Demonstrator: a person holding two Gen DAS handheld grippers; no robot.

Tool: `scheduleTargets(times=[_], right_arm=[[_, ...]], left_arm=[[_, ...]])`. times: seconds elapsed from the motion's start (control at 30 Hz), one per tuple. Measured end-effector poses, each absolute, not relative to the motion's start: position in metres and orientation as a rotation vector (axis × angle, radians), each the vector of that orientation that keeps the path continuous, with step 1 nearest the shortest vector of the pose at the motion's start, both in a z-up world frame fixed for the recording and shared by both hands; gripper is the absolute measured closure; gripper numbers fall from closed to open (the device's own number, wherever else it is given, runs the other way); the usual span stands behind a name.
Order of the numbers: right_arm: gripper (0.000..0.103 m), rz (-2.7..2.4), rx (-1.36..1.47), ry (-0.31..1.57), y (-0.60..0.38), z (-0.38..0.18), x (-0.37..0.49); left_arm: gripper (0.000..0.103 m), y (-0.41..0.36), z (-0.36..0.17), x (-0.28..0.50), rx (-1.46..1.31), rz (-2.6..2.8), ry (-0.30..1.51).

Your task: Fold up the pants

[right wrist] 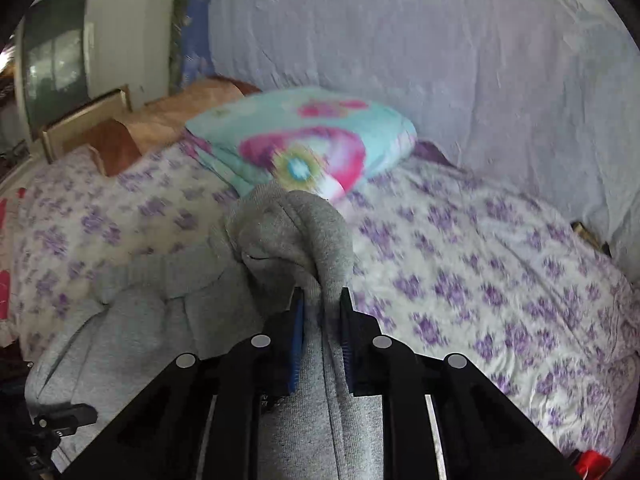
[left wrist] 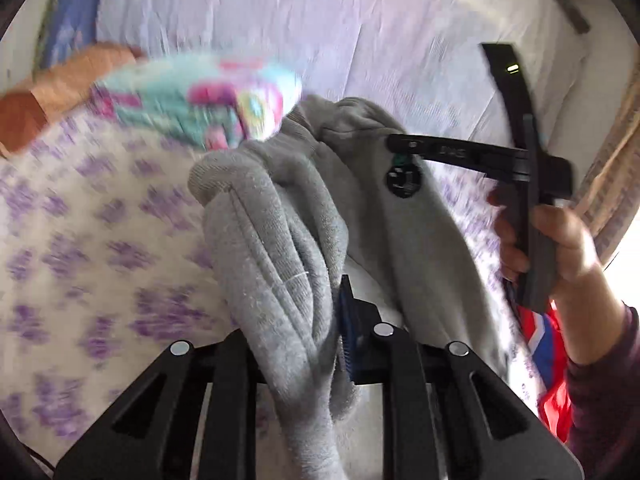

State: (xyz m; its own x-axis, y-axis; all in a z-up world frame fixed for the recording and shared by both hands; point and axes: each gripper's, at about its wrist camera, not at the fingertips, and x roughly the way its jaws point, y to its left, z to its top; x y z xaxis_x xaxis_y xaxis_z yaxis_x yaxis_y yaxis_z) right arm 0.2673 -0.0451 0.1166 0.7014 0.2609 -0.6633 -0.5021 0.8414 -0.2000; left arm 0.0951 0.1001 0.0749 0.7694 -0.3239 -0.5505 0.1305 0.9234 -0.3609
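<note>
Clamping a bunched fold of the soft grey fleece pants (left wrist: 280, 240), the left hand-held gripper (left wrist: 320, 344) holds them above the purple-flowered white bedspread (left wrist: 80, 240). Right view: the right hand-held gripper (right wrist: 320, 340) pinches another grey fold before a turquoise-and-pink pillow (right wrist: 304, 136).

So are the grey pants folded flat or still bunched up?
Bunched up. The pants hang in rumpled folds, pinched by the left gripper and right gripper above the bed.

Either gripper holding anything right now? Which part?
Both hold the grey pants. The right gripper pinches a bunched fold of fabric at its edge; the left gripper clamps another gathered fold. Which part of the garment cannot be told.
</note>
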Motion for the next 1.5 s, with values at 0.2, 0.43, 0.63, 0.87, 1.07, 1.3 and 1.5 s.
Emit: scheduleTargets(times=[0.2,0.43,0.63,0.87,1.07,1.3,1.5], right_arm=[[0.044,0.77,-0.364,0.57,0.065,0.138,0.233],[0.01,0.426,-0.751,0.491,0.074,0.071,0.194],[0.01,0.223,-0.5,0.625,-0.119,0.091,0.194],[0.012,0.432,-0.281,0.876,-0.145,0.024,0.15],[0.069,0.402,-0.478,1.077,-0.094,-0.061,0.169],[0.085,0.268,-0.294,0.758,-0.155,0.05,0.154],[0.084,-0.115,-0.089,0.705,-0.301,0.076,0.187]], left_arm=[[0.078,0.16,0.089,0.008,-0.304,-0.01,0.618],[0.036,0.246,0.015,-0.019,-0.386,0.328,0.817],[0.02,0.267,0.037,-0.011,-0.348,0.317,0.709],[0.02,0.257,0.046,0.084,-0.295,0.306,0.767],[0.02,0.287,0.02,0.127,-0.286,0.393,0.89],[0.018,0.327,0.014,0.17,-0.224,0.44,0.947],[0.014,0.309,-0.033,0.229,-0.144,0.322,1.108]])
